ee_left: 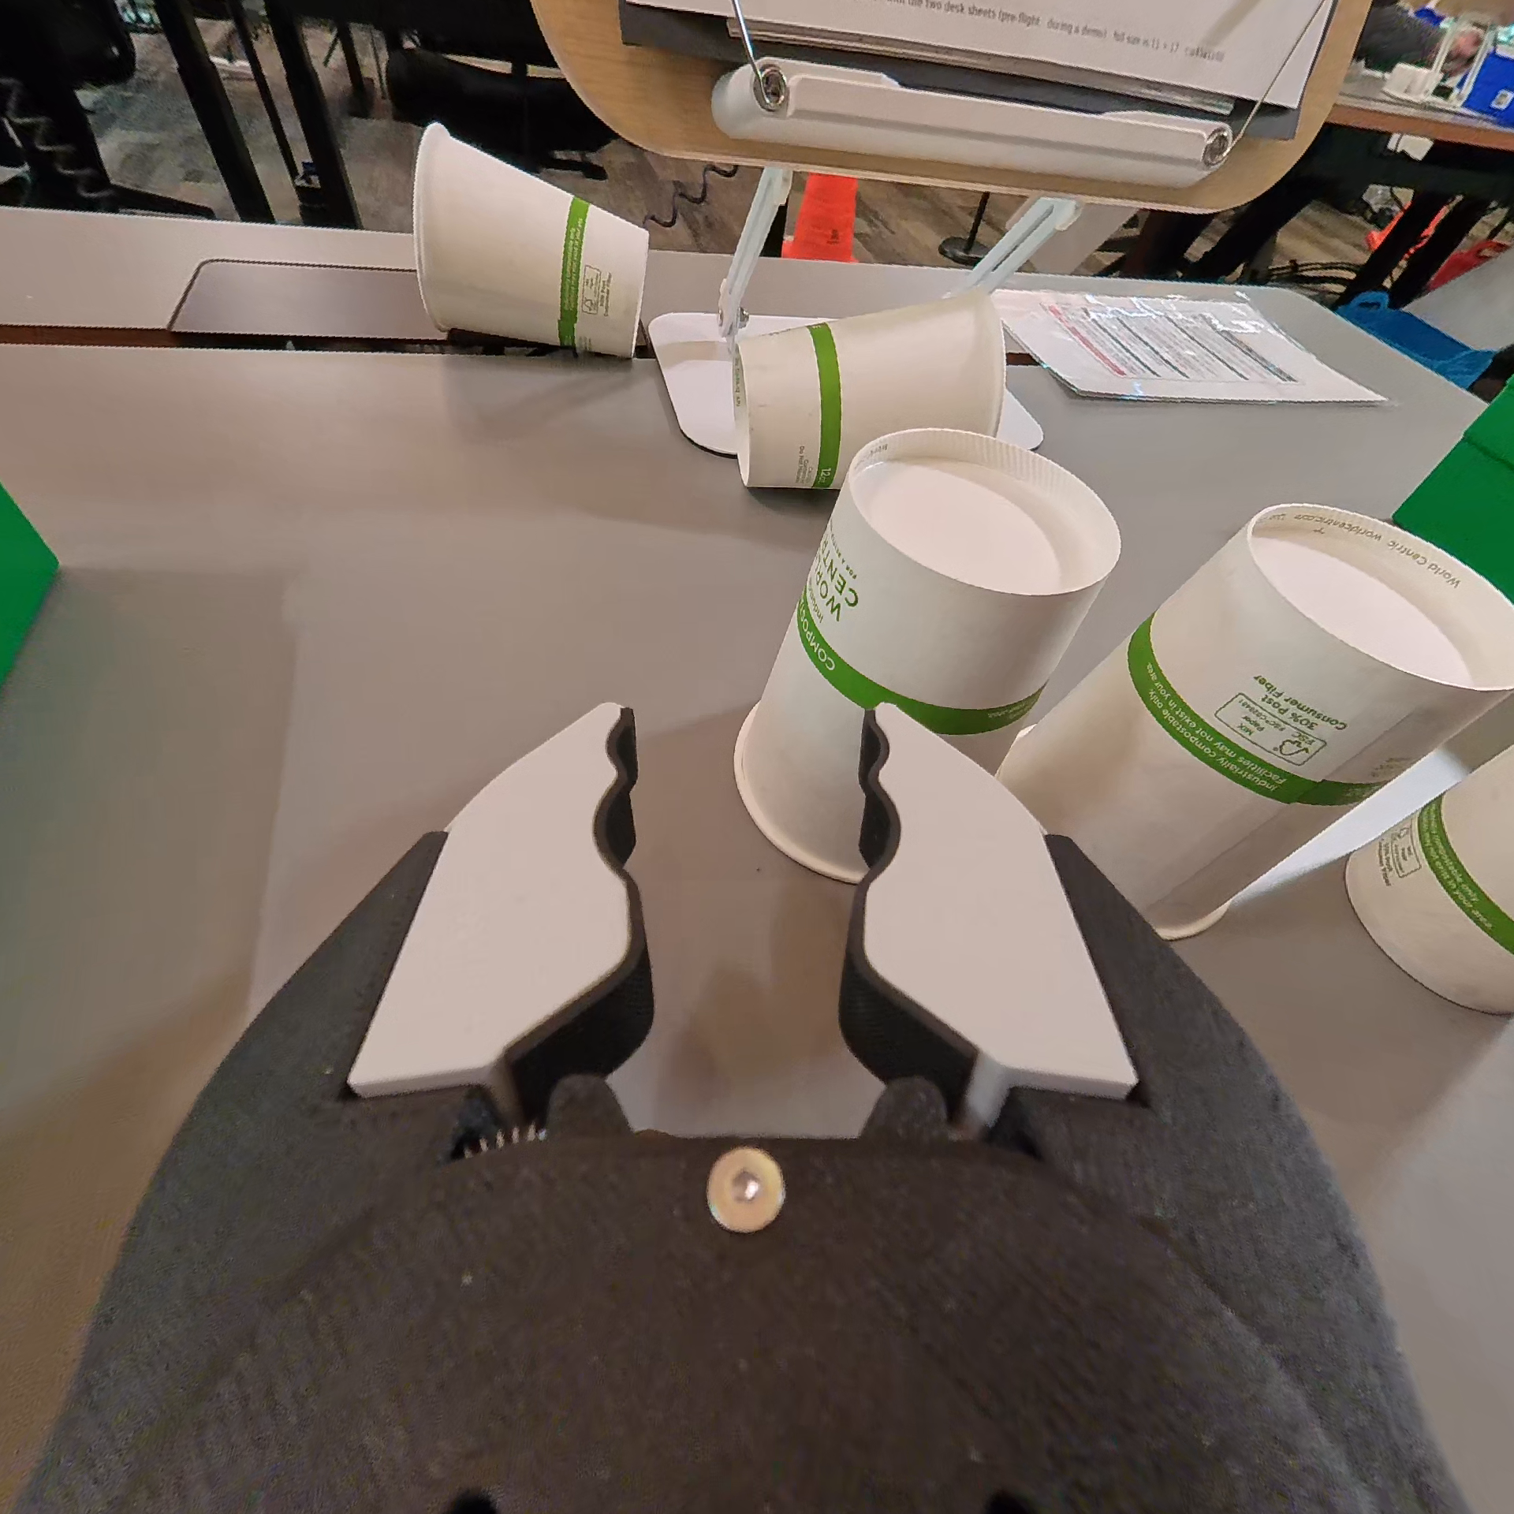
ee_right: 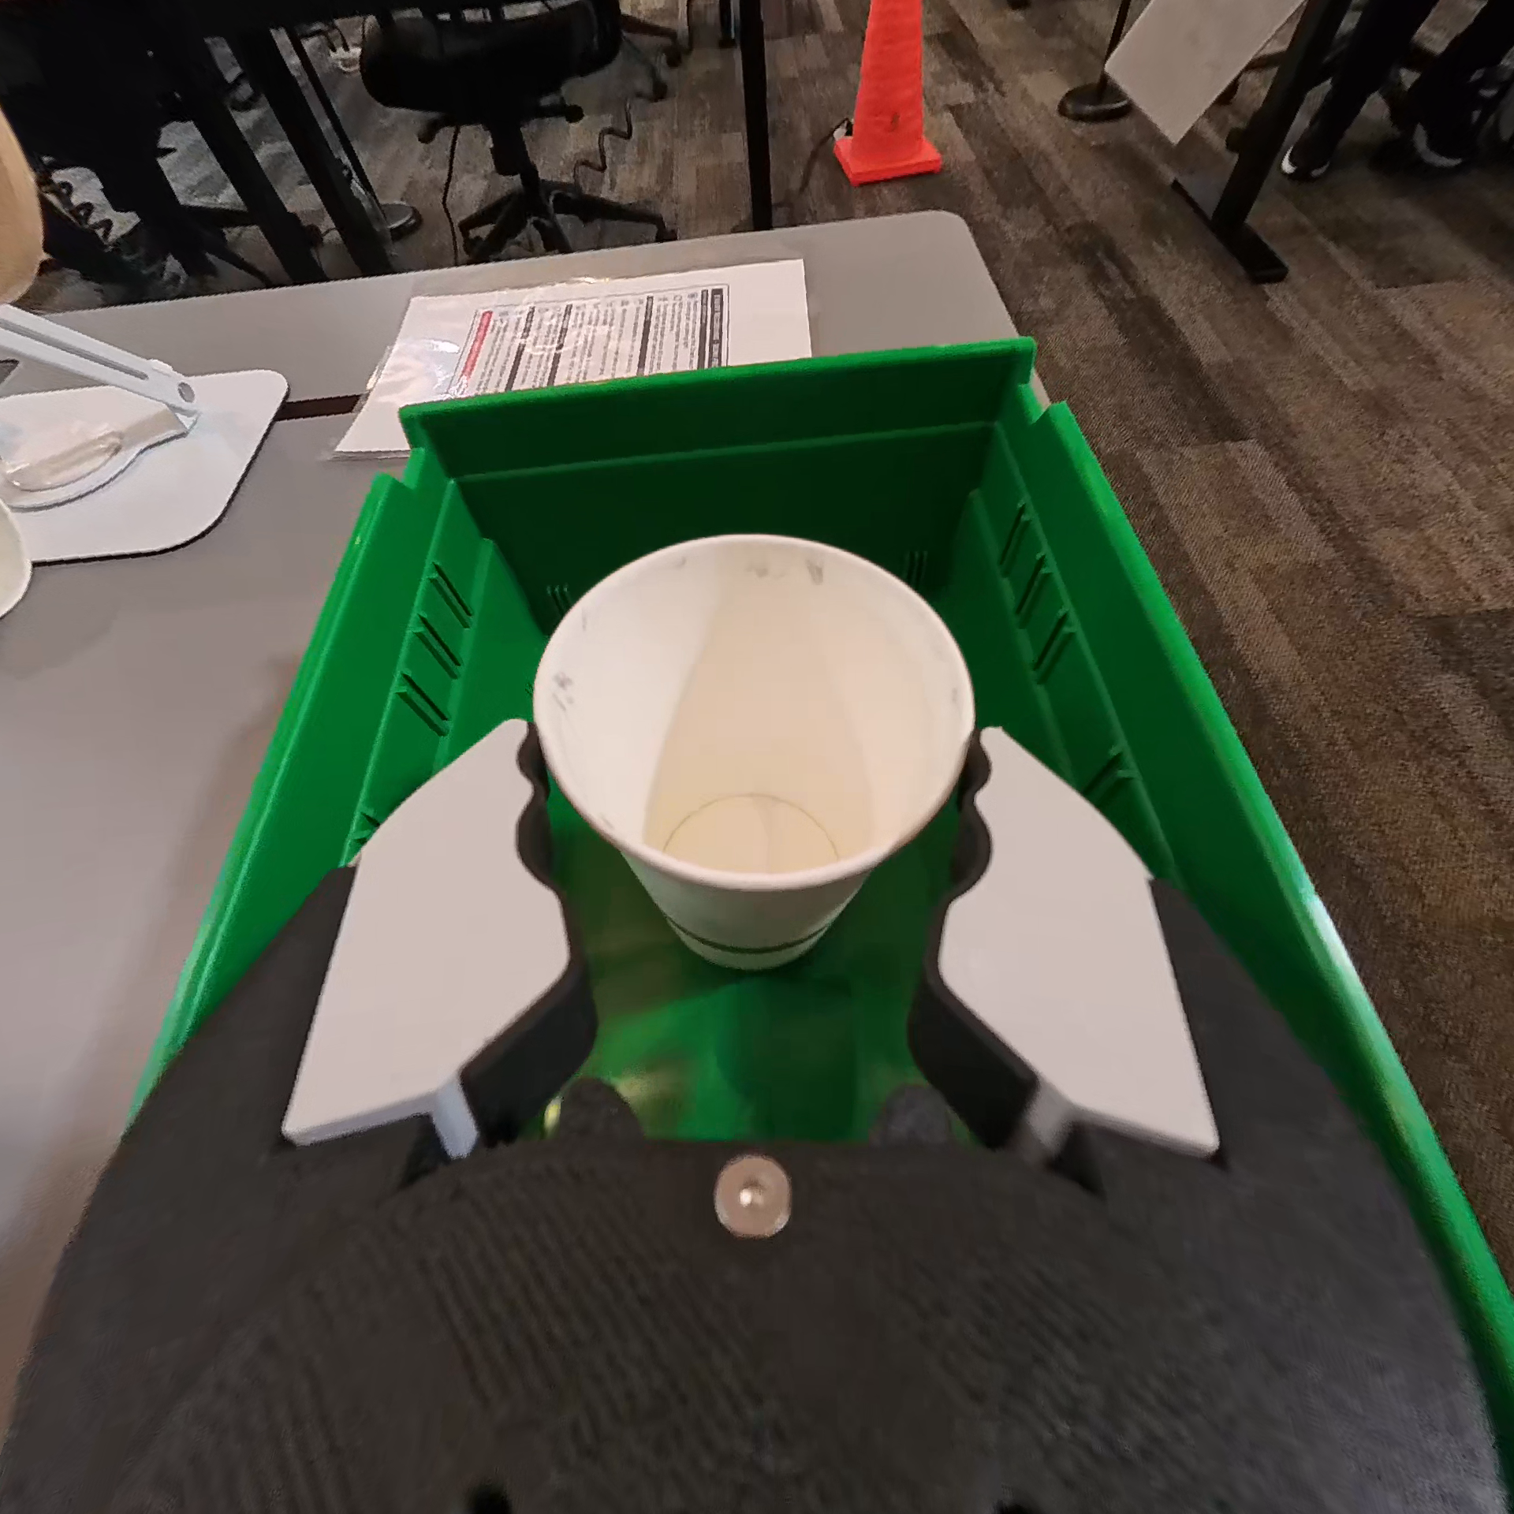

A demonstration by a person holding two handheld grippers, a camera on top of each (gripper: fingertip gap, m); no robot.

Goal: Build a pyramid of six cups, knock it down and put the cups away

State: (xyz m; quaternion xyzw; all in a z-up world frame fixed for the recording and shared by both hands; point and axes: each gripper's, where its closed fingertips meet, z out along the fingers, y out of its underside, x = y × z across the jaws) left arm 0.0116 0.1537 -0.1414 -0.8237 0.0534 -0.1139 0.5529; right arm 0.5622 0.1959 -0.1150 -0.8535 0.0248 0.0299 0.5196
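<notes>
one white paper cup [ee_right: 754, 737] is standing upright in one green plastic bin [ee_right: 1065, 524], touching the right gripper [ee_right: 752, 758] fingers on both sides; left gripper [ee_left: 747, 741] fingers are gaping empty beside five more cups [ee_left: 926, 655].

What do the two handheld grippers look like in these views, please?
The left gripper and right gripper match: a textured black printed body with a silver screw at its centre, and two flat light grey fingers edged with wavy black pads. No cables, markings or sleeves show.

Left wrist view: set low and close over the desk [ee_left: 410, 532], faced toward its far edge. Right wrist view: angled steeply down near the desk's right edge. Shared: printed sheet [ee_left: 1171, 344] [ee_right: 606, 336], stand base [ee_left: 696, 360] [ee_right: 139, 459], orange cone [ee_left: 823, 215] [ee_right: 889, 98].
</notes>
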